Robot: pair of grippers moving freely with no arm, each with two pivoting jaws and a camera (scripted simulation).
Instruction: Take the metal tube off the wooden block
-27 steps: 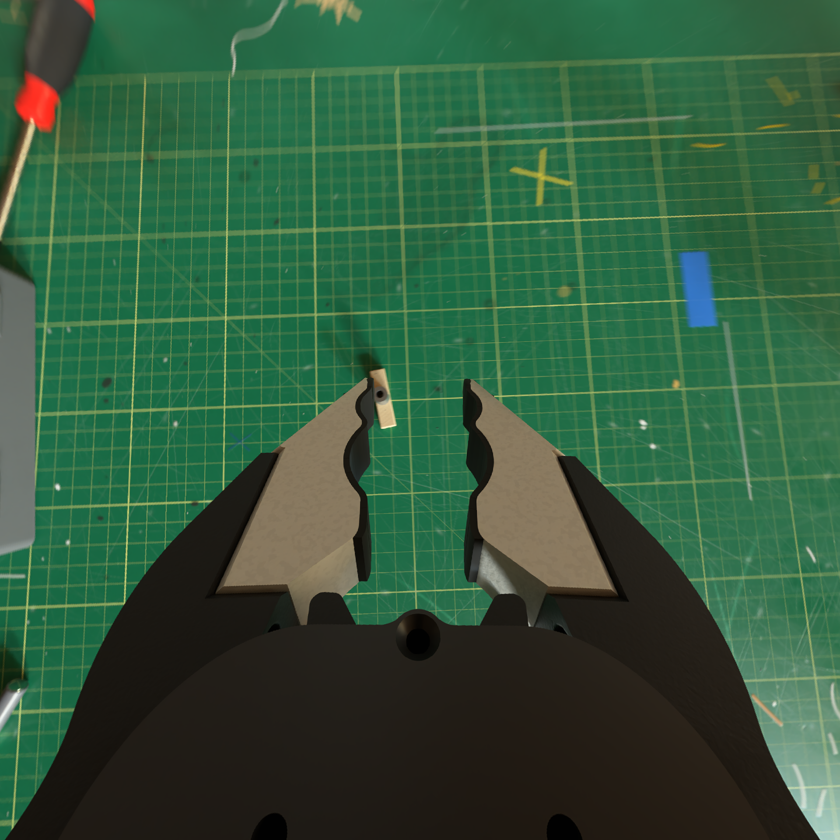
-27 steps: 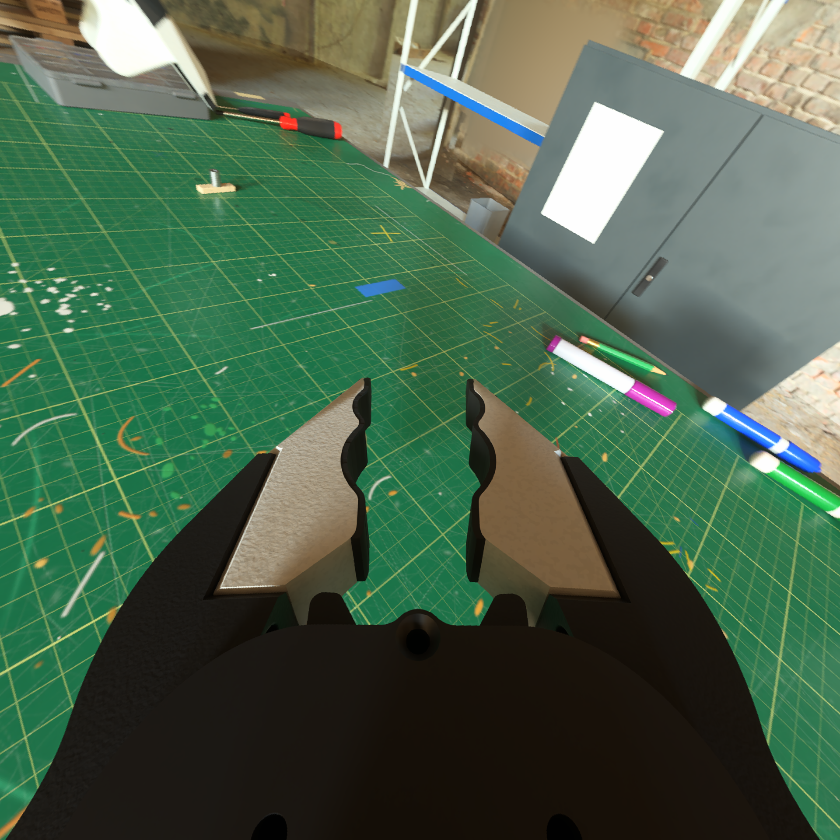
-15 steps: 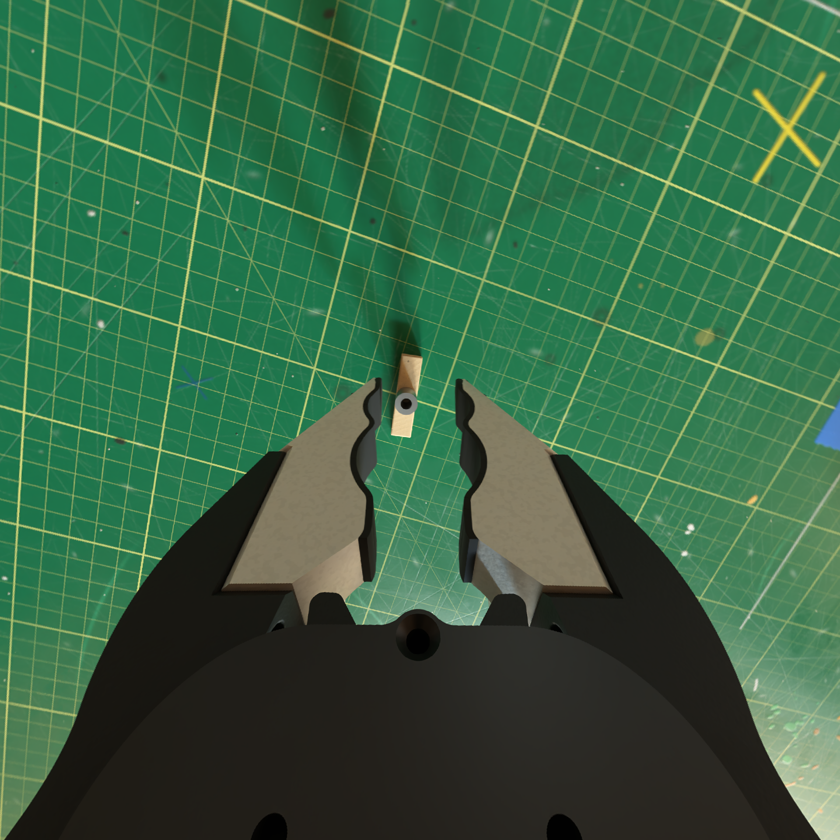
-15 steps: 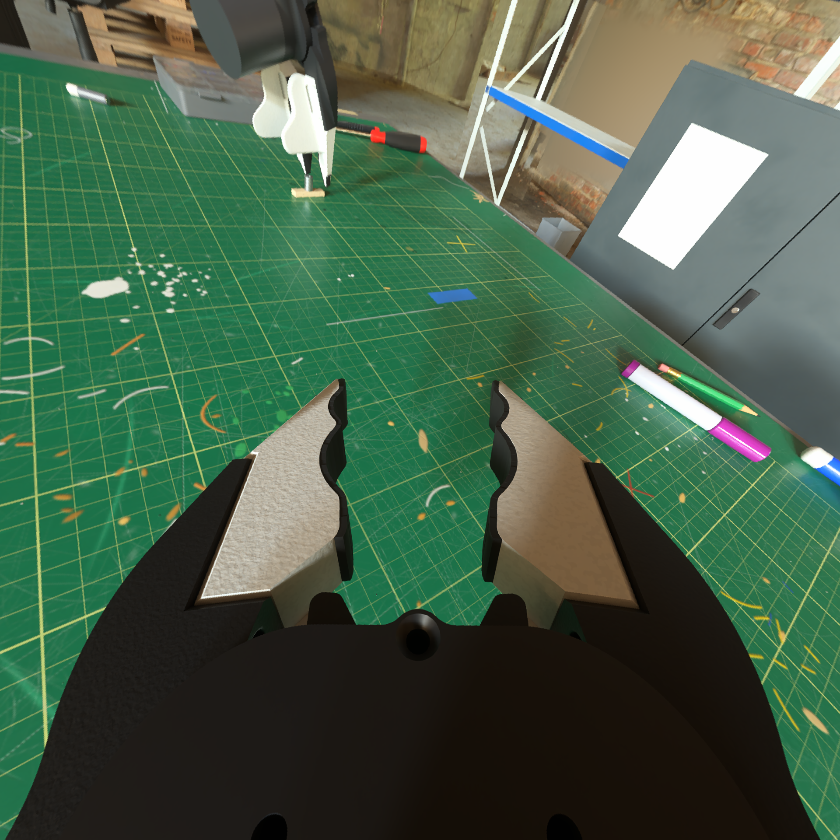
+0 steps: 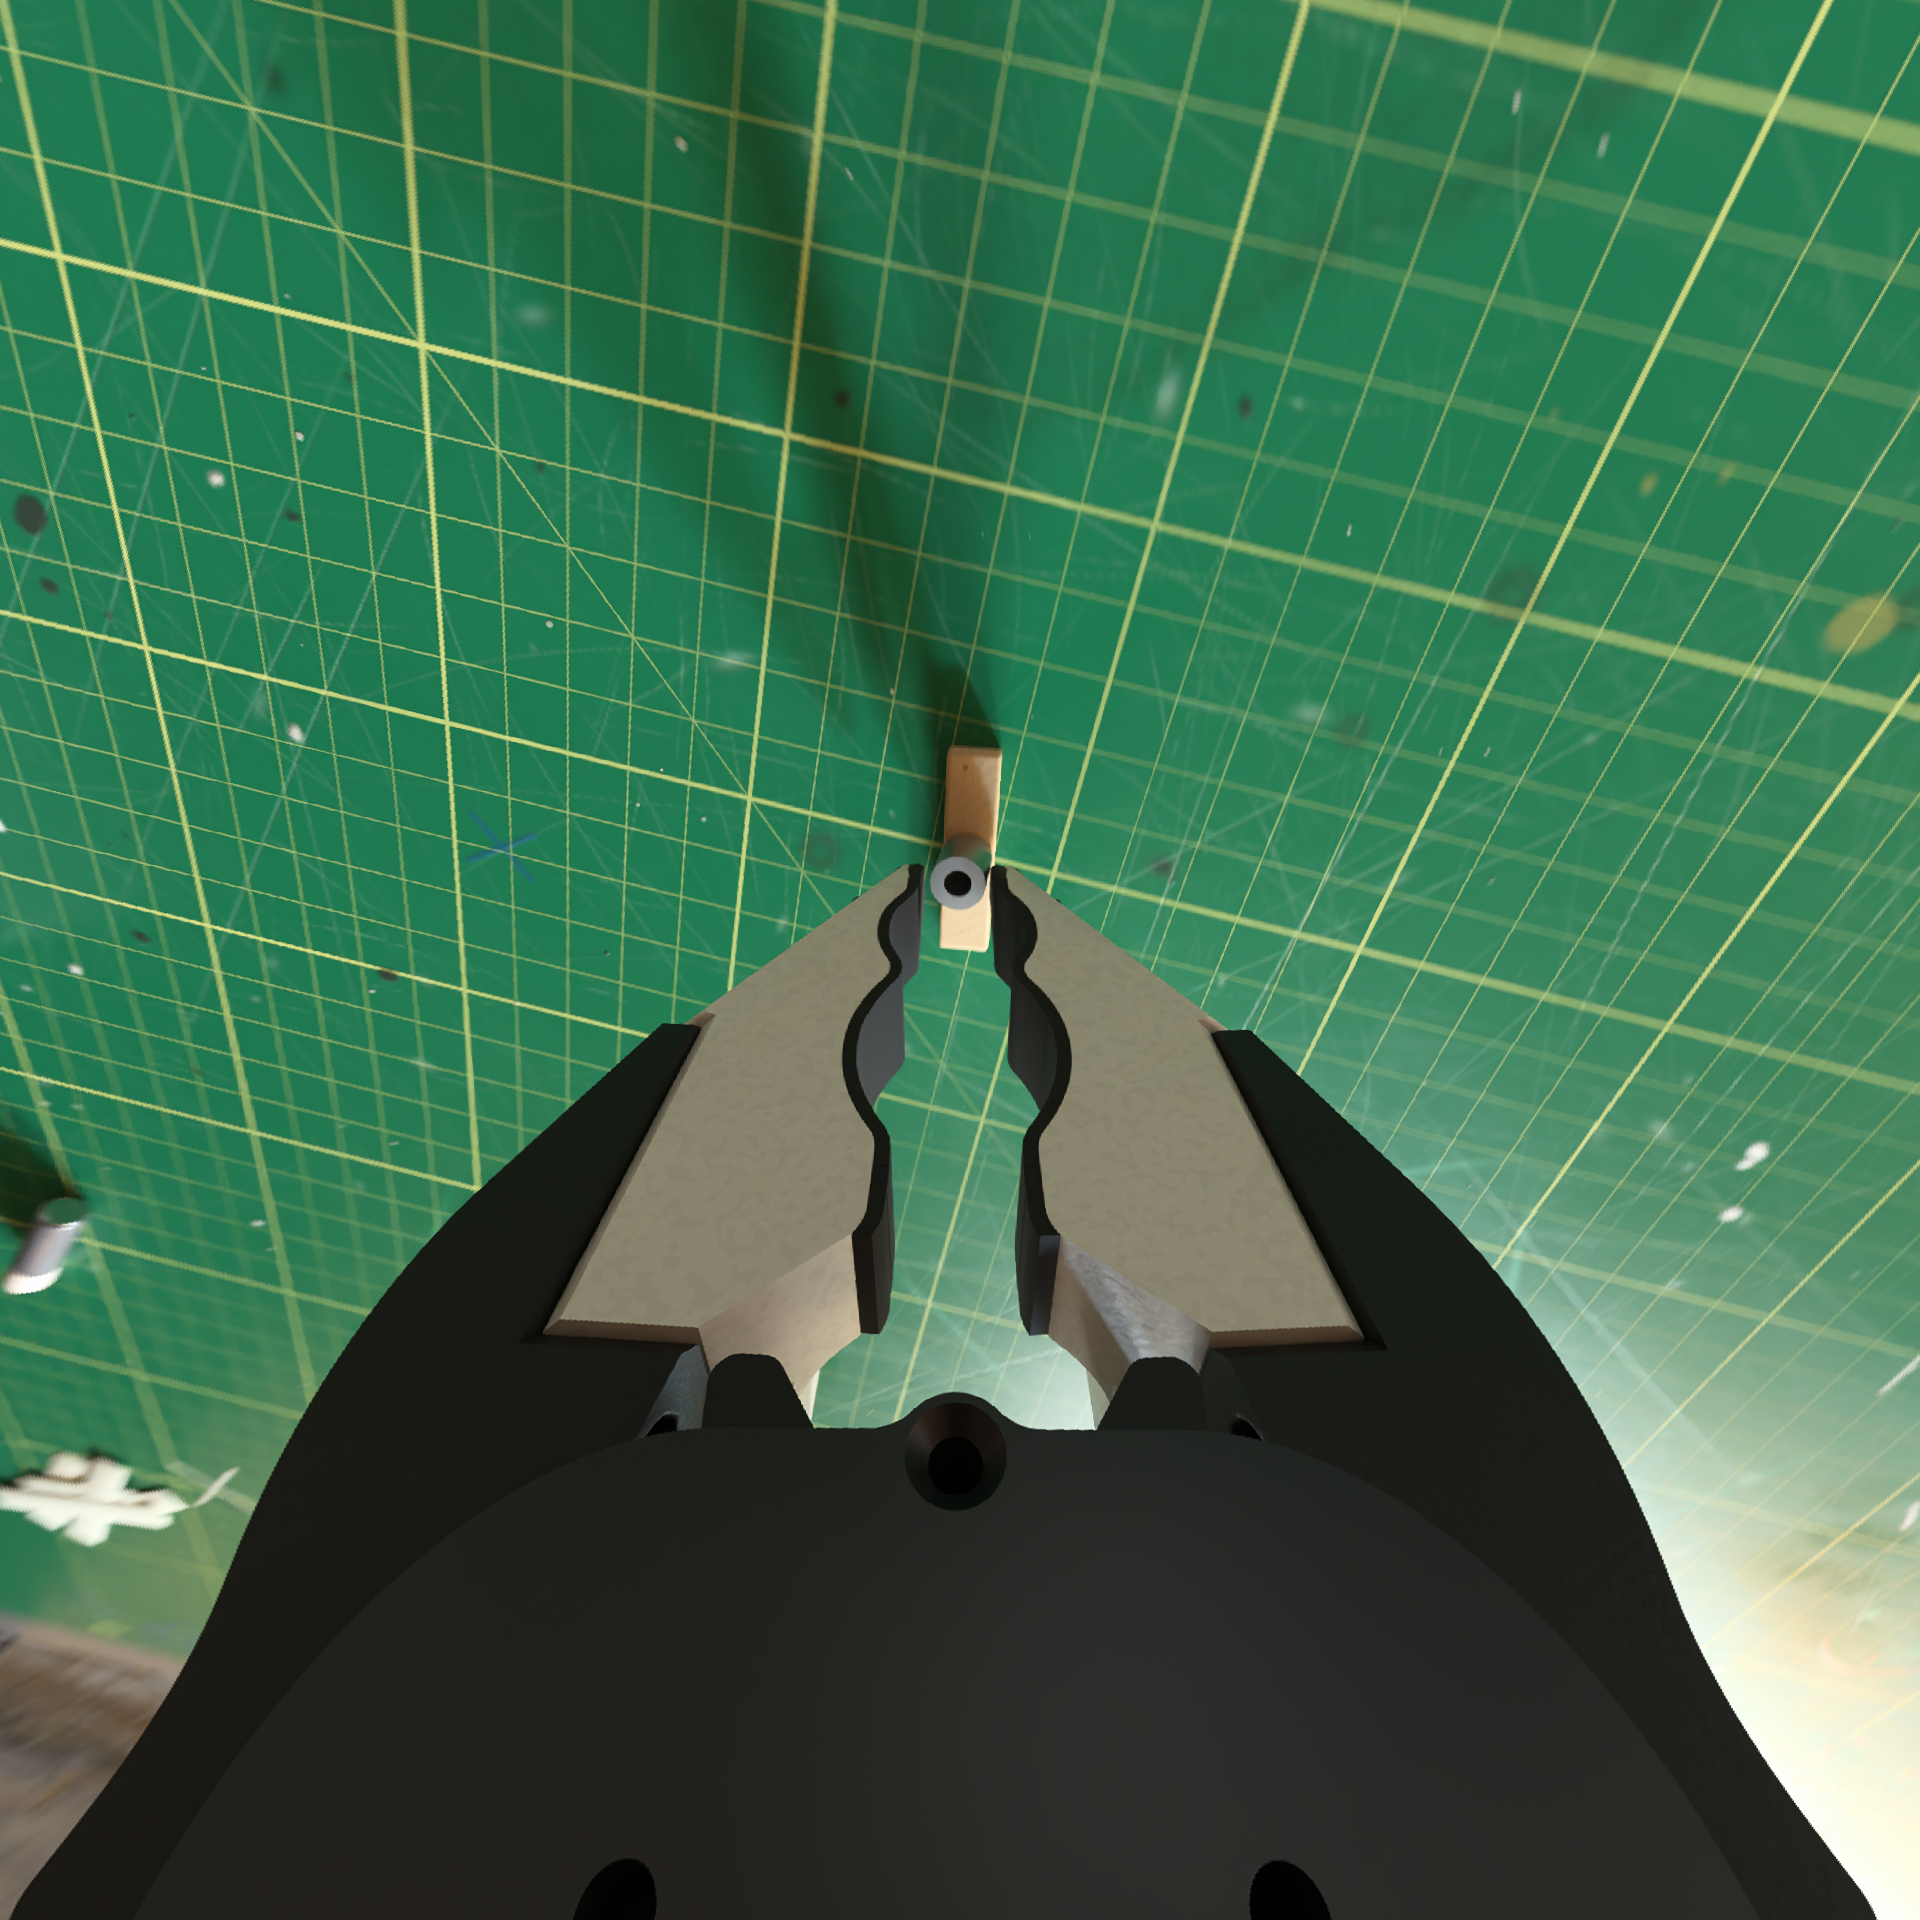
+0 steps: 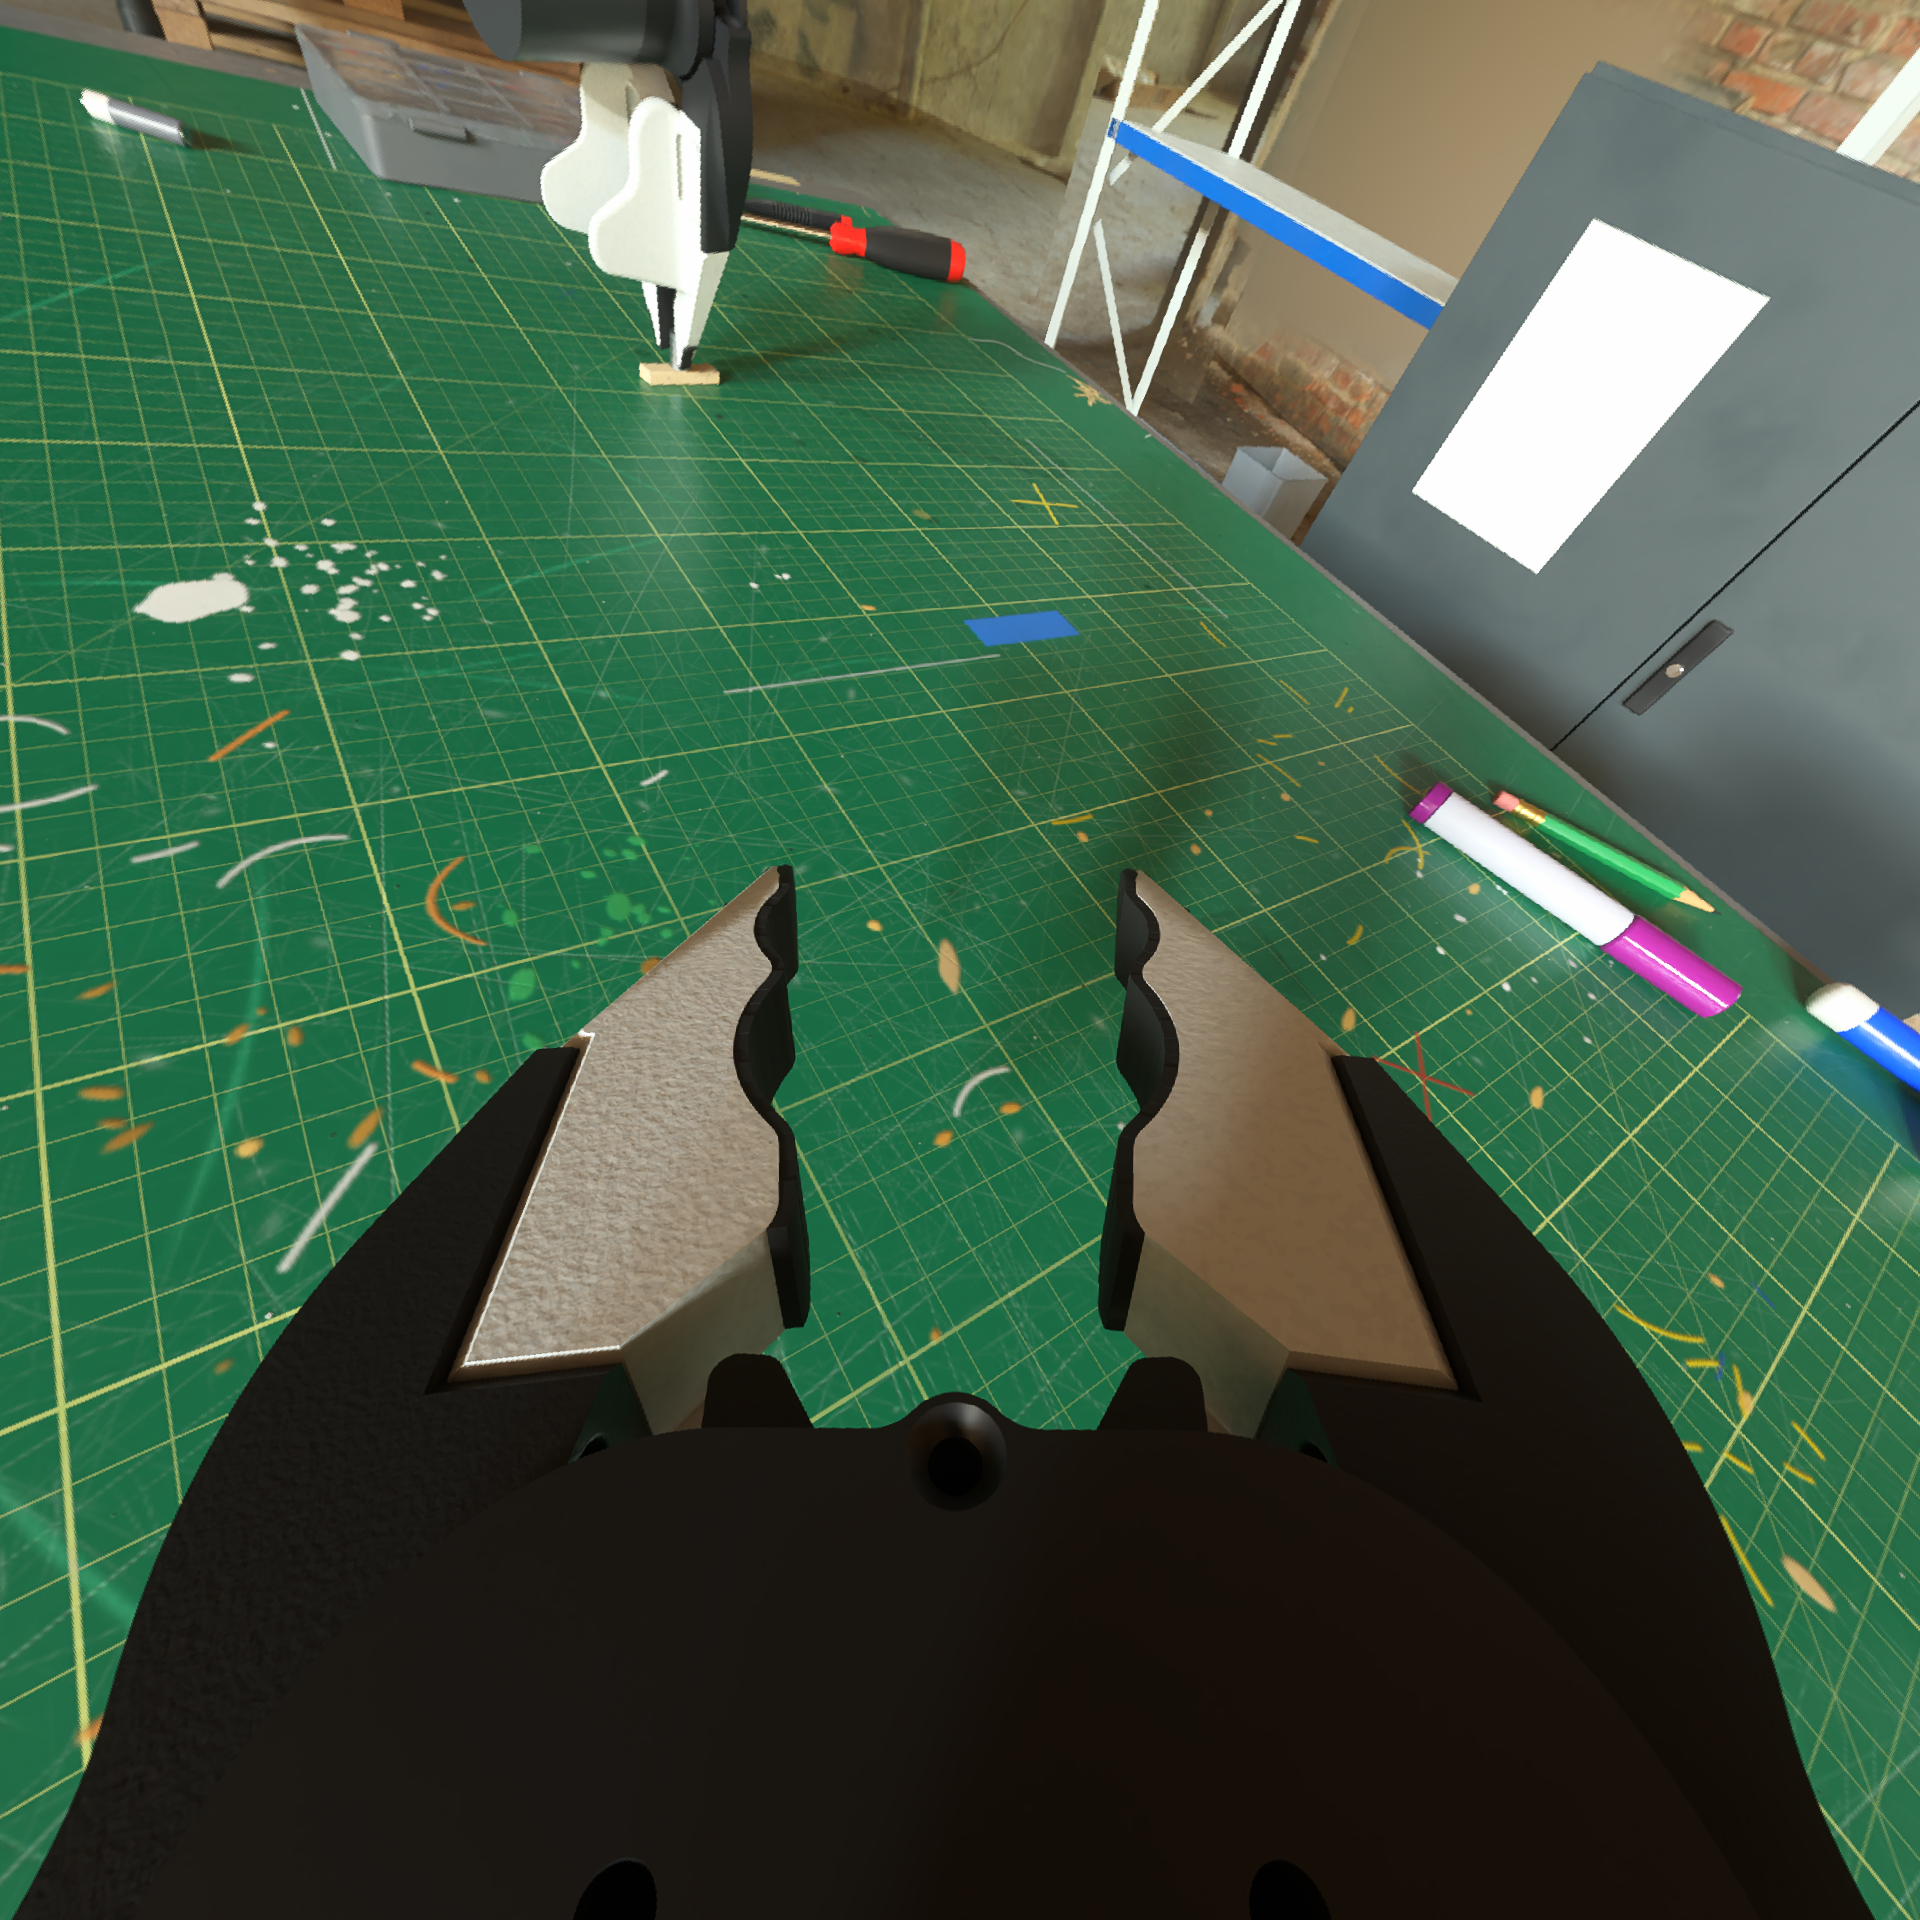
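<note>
The small wooden block (image 5: 972,795) lies flat on the green cutting mat (image 5: 416,520). The metal tube (image 5: 957,883) stands upright in it, seen end-on in the left wrist view. My left gripper (image 5: 956,883) points straight down and its fingertips (image 5: 902,914) are closed against the tube on both sides. In the right wrist view the left gripper (image 6: 675,312) stands over the block (image 6: 678,374) at the far end of the mat, and the tube is hidden between its fingers. My right gripper (image 6: 956,883) is open and empty, low over the near part of the mat.
A grey organiser box (image 6: 416,125) and a red-handled screwdriver (image 6: 894,244) lie beyond the block. A purple-capped marker (image 6: 1569,894), a green pencil (image 6: 1600,852) and a blue marker (image 6: 1870,1039) lie at the right edge. A grey cabinet (image 6: 1662,468) stands beside the table. A small metal cylinder (image 5: 47,1242) lies at left.
My left gripper has come lower over the block and closed its fingers onto the tube. My right gripper has opened wider and shifted a little.
</note>
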